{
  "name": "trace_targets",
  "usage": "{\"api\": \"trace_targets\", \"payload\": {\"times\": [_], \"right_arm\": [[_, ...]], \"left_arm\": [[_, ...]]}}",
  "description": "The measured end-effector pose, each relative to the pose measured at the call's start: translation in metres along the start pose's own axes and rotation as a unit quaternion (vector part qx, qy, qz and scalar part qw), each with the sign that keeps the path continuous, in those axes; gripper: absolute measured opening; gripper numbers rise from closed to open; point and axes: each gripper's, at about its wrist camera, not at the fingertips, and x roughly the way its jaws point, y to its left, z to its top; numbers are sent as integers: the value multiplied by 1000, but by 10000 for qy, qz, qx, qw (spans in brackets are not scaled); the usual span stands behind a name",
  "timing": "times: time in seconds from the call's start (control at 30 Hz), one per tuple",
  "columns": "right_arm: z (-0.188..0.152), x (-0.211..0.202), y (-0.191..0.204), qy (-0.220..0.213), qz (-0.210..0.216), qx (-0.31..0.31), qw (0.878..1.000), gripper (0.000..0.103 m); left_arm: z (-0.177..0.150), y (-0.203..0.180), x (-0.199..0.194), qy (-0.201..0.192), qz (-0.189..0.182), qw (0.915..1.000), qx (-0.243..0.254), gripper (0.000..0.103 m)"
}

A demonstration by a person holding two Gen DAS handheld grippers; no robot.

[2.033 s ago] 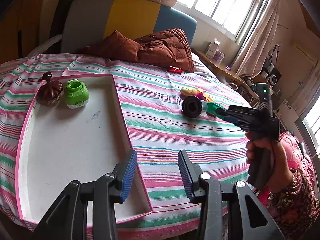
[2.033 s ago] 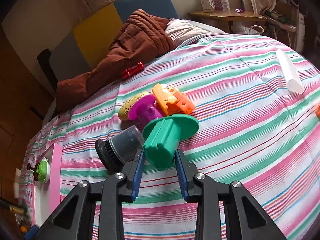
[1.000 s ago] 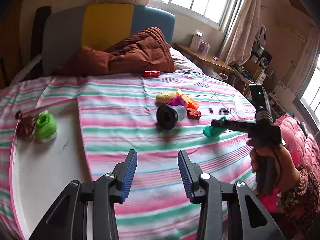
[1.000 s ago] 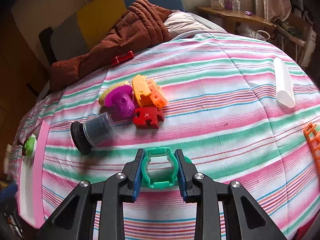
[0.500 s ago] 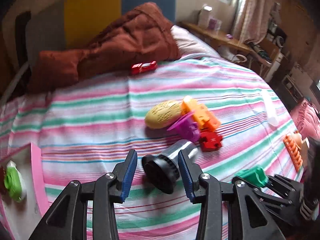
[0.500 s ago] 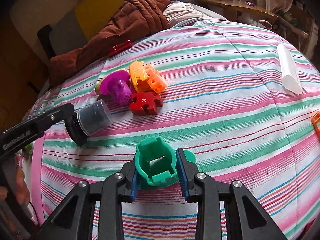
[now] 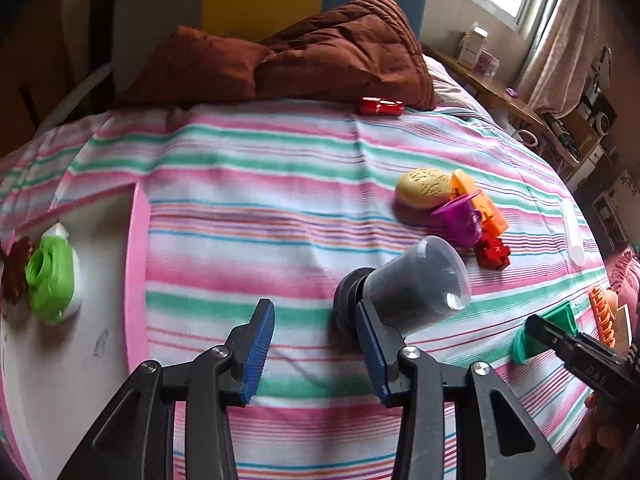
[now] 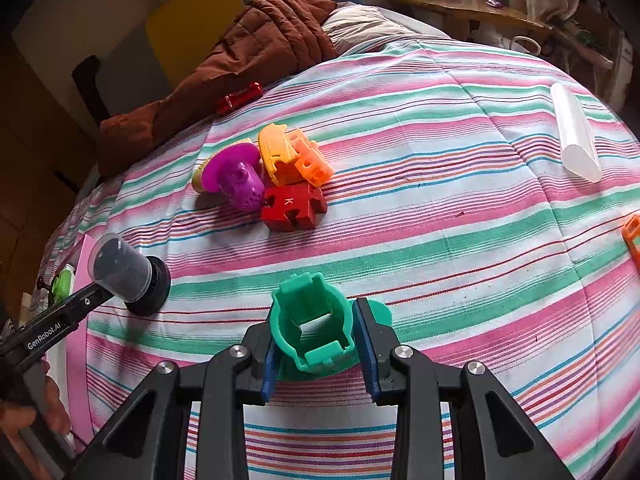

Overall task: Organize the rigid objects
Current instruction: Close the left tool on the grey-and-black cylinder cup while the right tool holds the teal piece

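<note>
Your left gripper [image 7: 316,344] has swung off the cup [image 7: 404,292], jaws spread, cup now right of center. Your right gripper [image 8: 318,344] still pinches the green piece [image 8: 312,324], bottom center; tray [image 7: 136,264] delivery remains outstanding.

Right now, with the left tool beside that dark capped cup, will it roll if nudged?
Probably. The dark cup lies on its side on the striped bedspread, round-bodied. Being tapered, it would likely curve rather than run straight. Looks like stiff, light plastic; the soft cover should slow it.
</note>
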Motion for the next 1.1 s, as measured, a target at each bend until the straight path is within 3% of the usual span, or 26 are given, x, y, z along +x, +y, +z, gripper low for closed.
{"api": "trace_targets", "payload": {"times": [0.1,0.27,0.33,0.4,0.63,0.97,1.1], "right_arm": [[-1,-1,0,-5,-13,-10,10000,35],[-1,-1,-1,0,-27,6,10000,35],[-1,-1,-1,0,-58,-16,10000,35],[-1,0,0,-5,-96,-26,10000,36],[-6,0,9,-74,-387,-290,9988,36],[-7,-1,17,-195,-646,-575,9961,35],[-7,-3,19,-234,-701,-660,9951,34]], "left_arm": [[-9,5,-7,-93,-110,9996,-232,43],[-24,-6,-33,-564,-305,9976,-248,46],[-26,-16,-38,-723,-403,9965,-100,55],[-26,-29,-39,-847,-337,9957,182,74],[-16,-62,-26,-918,-166,9923,815,75],[-1,-59,-4,-774,-75,9955,543,75],[0,-60,-3,-807,-140,9952,543,70]]}}
